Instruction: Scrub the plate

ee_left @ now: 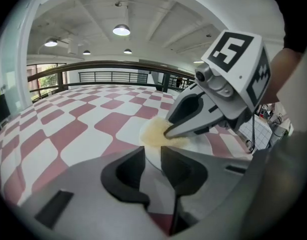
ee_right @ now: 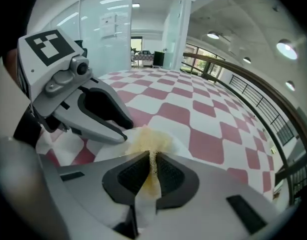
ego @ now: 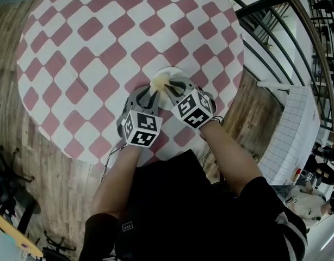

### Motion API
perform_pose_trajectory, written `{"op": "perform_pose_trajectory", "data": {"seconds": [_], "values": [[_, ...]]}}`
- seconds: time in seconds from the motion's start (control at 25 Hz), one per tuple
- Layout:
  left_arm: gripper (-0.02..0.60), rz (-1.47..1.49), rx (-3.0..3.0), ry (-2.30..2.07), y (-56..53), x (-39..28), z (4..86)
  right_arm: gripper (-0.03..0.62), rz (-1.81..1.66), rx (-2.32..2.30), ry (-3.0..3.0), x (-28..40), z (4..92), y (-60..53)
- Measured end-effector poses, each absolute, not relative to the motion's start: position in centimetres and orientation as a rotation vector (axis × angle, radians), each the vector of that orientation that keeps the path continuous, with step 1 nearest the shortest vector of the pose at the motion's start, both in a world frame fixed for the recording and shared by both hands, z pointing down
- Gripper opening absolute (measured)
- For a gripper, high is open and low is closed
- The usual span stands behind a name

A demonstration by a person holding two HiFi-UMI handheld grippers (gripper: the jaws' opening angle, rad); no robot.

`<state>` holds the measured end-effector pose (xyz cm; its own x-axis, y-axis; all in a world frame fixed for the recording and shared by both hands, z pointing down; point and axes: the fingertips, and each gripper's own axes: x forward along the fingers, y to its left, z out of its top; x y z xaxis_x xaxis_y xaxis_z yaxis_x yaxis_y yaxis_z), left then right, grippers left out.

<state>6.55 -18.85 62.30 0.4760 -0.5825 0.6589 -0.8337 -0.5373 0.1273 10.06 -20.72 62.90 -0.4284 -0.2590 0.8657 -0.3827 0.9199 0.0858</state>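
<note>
Two grippers are engaged: the small round white plate (ee_left: 198, 144), near the front edge of the red-and-white chequered round table (ego: 101, 48), is clamped at its rim by the left gripper (ee_left: 151, 155). A pale yellow fibrous scrubbing pad (ee_right: 146, 139) is pinched in the right gripper (ee_right: 151, 159) and laid on it. Scrubbing seems under way; strokes across the uncovered part are called for next.

Before you lies a round table with a red-and-white checked cloth (ego: 91, 48). Brown wood-plank floor (ego: 9, 145) surrounds it, with a black metal railing (ego: 276, 42) far right and a white gridded panel (ego: 295, 129) near right.
</note>
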Motion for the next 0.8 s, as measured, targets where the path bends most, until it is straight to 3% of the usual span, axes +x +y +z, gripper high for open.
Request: {"op": "perform_pose_trajectory", "data": {"seconds": [0.48,0.68,0.8], "values": [[0.098,0.76,2.302,-1.195,-18.6,6.3,62.1,0.047,0.121,0.803,-1.904,18.1,61.1,-25.0],[0.094,0.762,2.288,-1.201,-19.3,6.4,62.3,0.046,0.135,0.543,-2.035,11.9,61.6,-20.0],[0.092,0.77,2.283,-1.202,-19.3,6.3,62.4,0.046,0.154,0.495,-2.015,11.9,62.9,-18.1]]}}
